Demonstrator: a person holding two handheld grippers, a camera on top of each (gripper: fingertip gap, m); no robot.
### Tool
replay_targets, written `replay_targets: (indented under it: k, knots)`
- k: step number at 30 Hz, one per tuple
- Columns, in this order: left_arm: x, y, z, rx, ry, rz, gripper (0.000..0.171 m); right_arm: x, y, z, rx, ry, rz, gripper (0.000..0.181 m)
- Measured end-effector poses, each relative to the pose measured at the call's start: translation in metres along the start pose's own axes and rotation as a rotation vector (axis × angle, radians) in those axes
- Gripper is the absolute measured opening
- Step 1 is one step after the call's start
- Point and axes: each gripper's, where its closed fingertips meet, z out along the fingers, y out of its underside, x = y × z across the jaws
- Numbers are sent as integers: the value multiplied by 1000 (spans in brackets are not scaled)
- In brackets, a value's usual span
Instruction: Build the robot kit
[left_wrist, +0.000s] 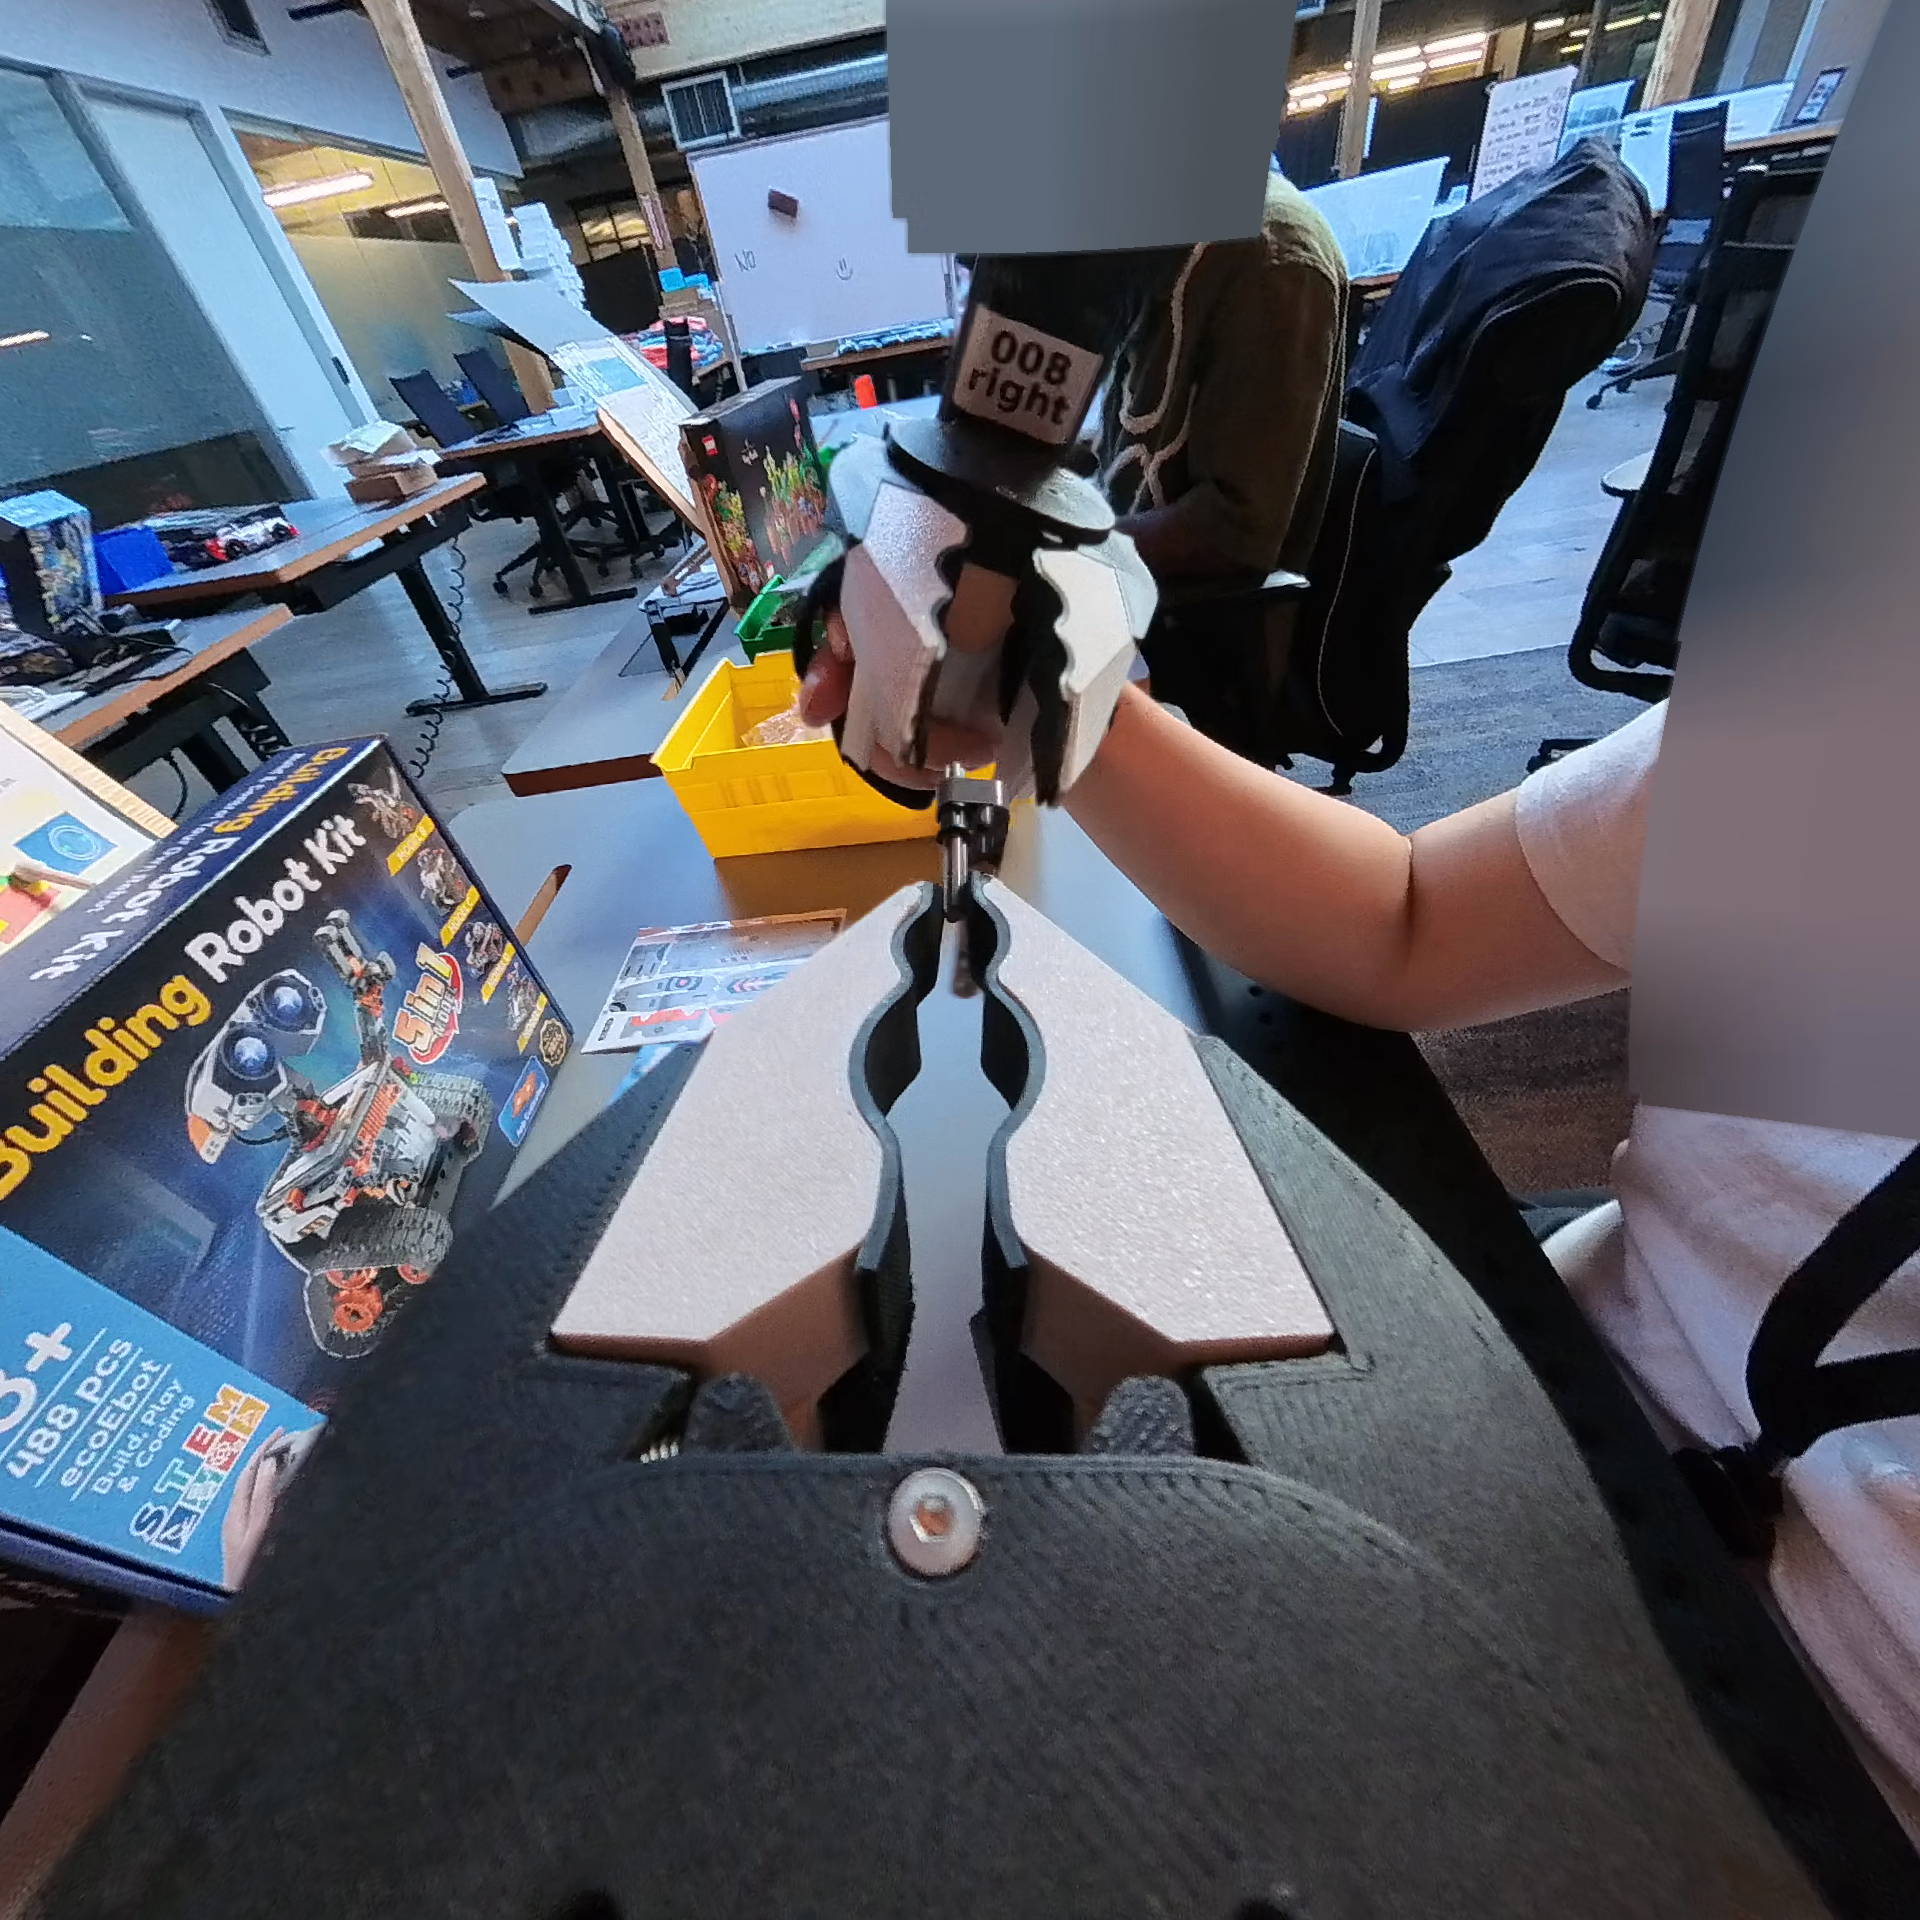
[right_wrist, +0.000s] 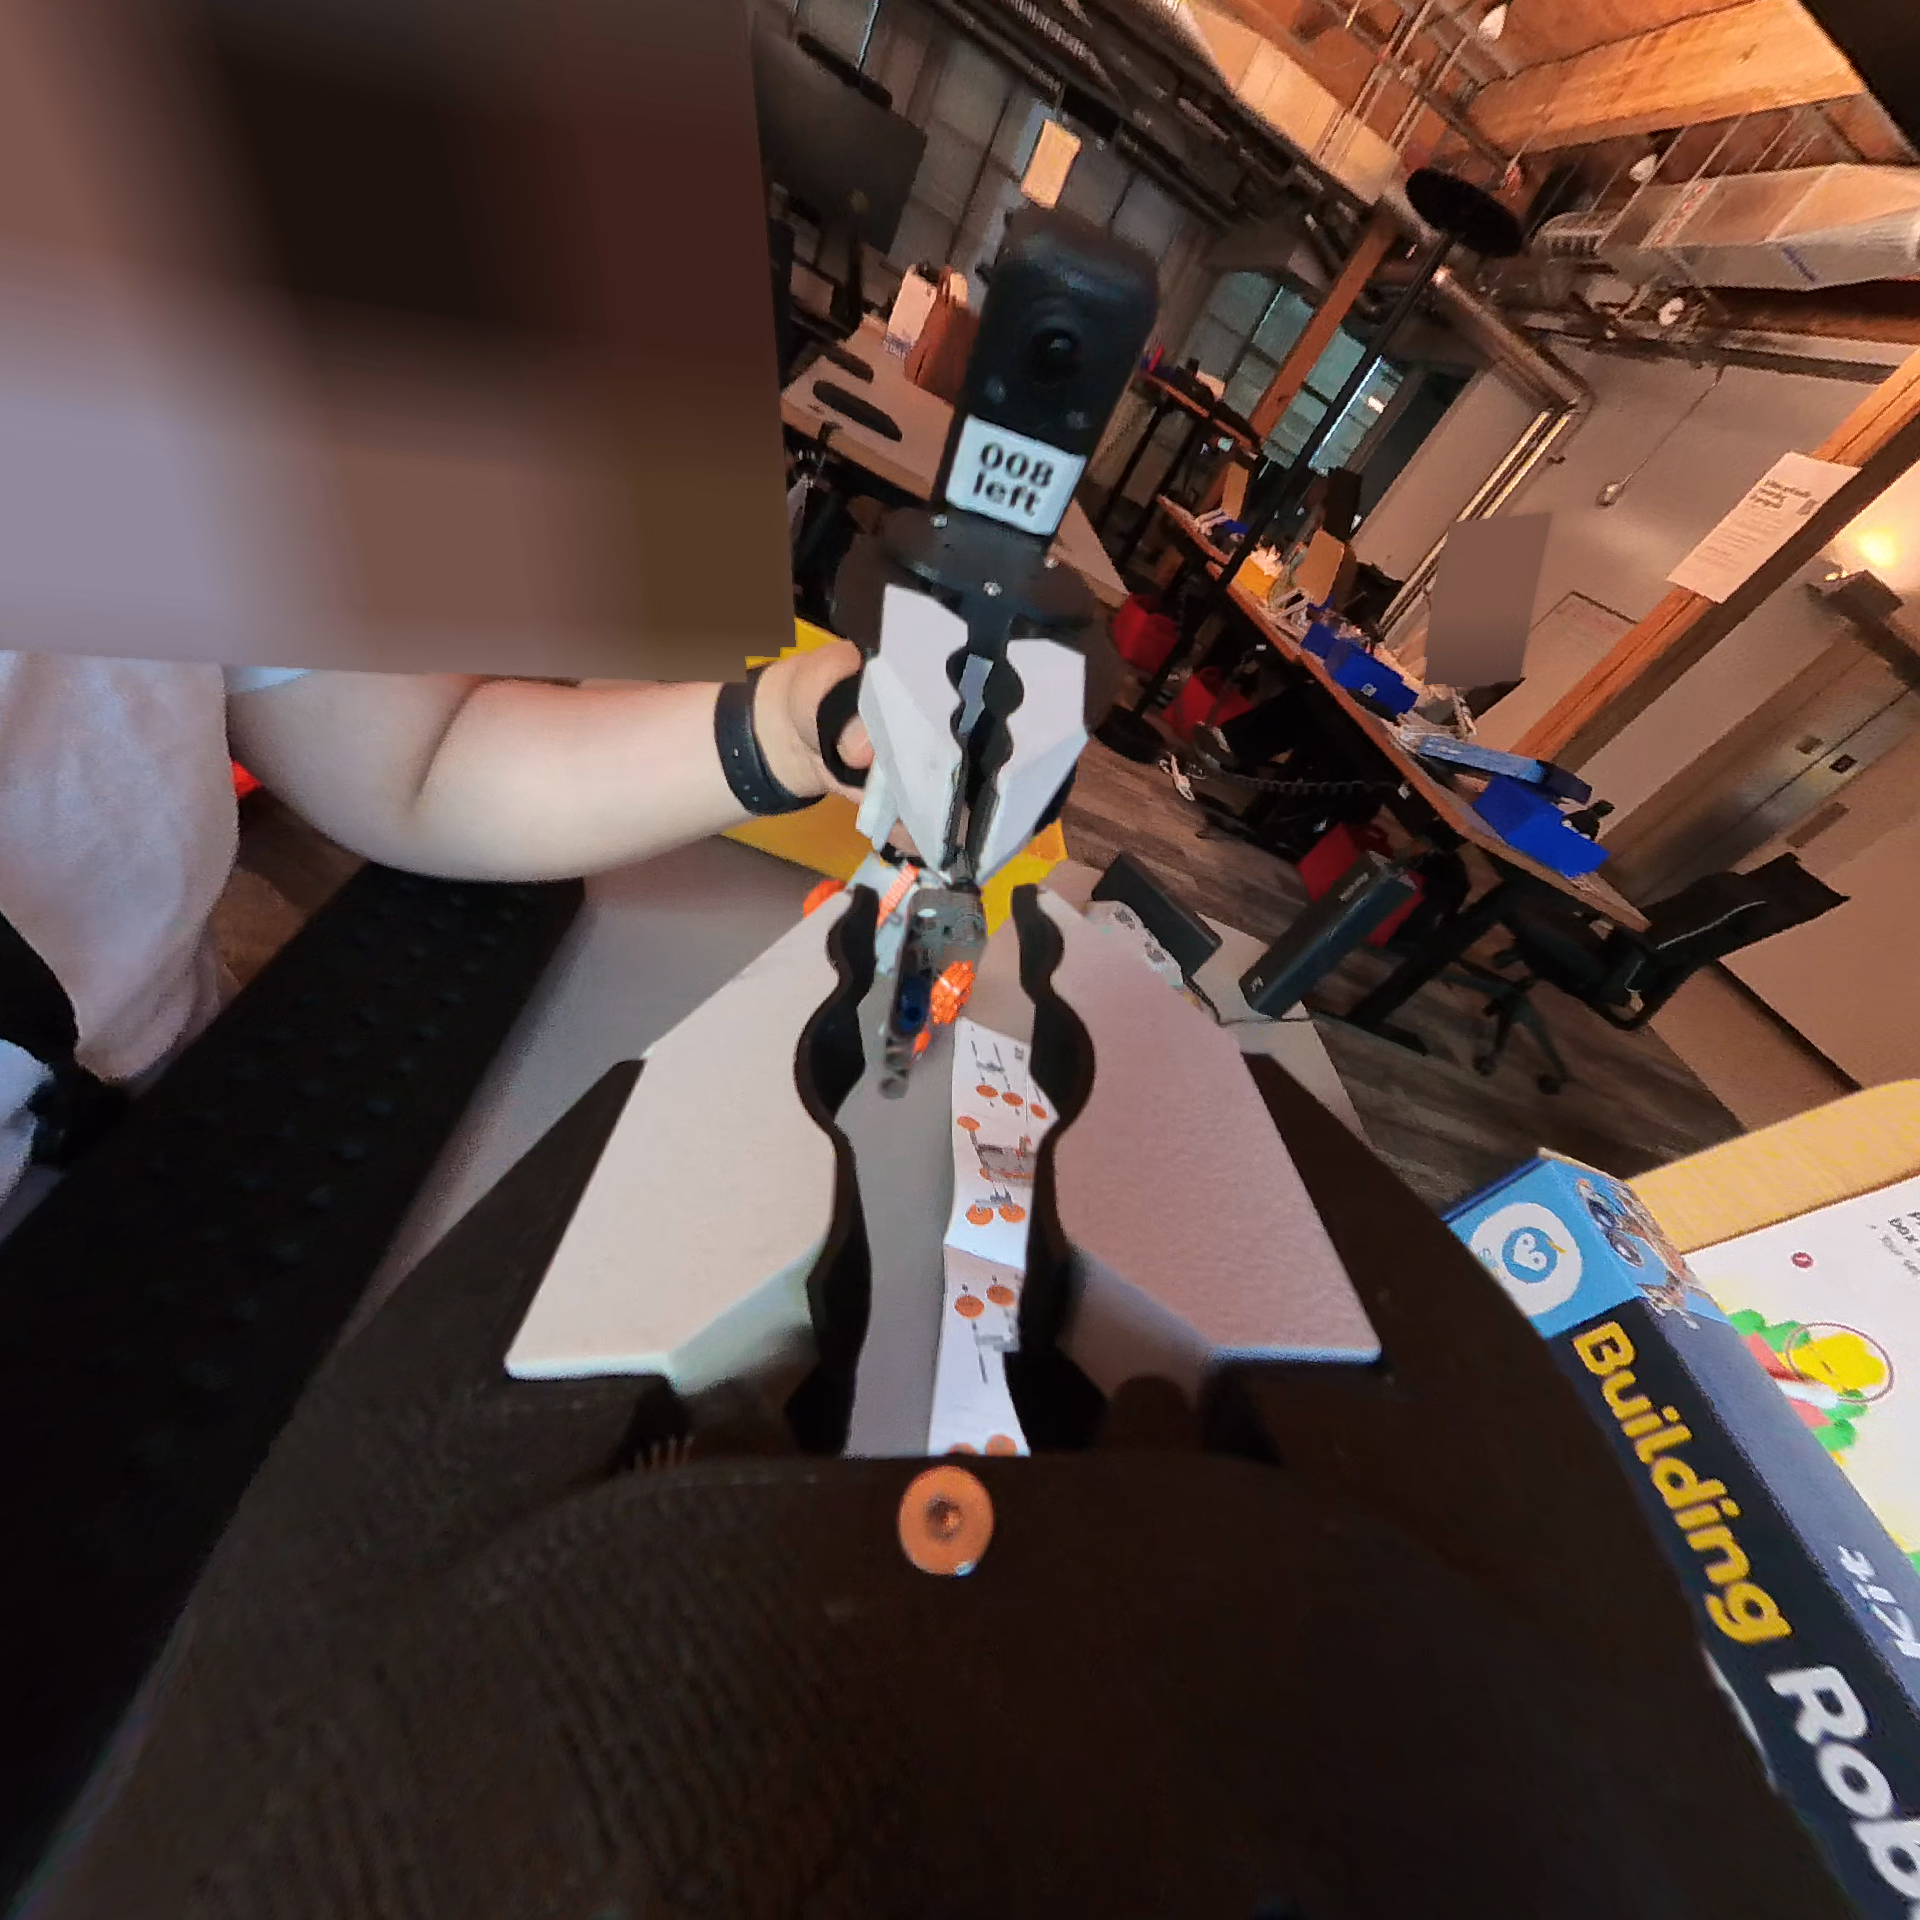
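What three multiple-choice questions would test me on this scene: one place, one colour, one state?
1. Where is the yellow bin?
A) on the table
B) on the floor
C) on a chair
2. What colour is the wristband?
A) red
B) black
C) green
3. How is the left gripper?
A) wide open, empty
B) lying flat on the table
C) closed on the small assembly
Answers: 1A, it stands on the tabletop; 2B, a black band circles the wrist; 3C, its fingertips pinch the piece.

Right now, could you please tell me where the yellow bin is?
In the left wrist view, the yellow bin sits on the dark table, directly behind the right gripper.
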Motion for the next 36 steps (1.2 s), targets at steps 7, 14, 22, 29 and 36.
replay_targets:
  k: [7,14,22,29,36]
  knots:
    - [6,14,3,-101,-8,90,3,1,-11,1,2,-33,228,22]
    - [7,33,13,-201,-24,171,3,-13,34,15,-239,-95,277,17]
    - [3,40,14,-235,-45,178,3,-12,48,19,-277,-108,261,6]
    - [2,38,15,-221,-42,160,2,-11,47,20,-285,-87,218,7]
    - [0,43,16,-246,-56,165,3,-13,54,21,-342,-81,197,2]
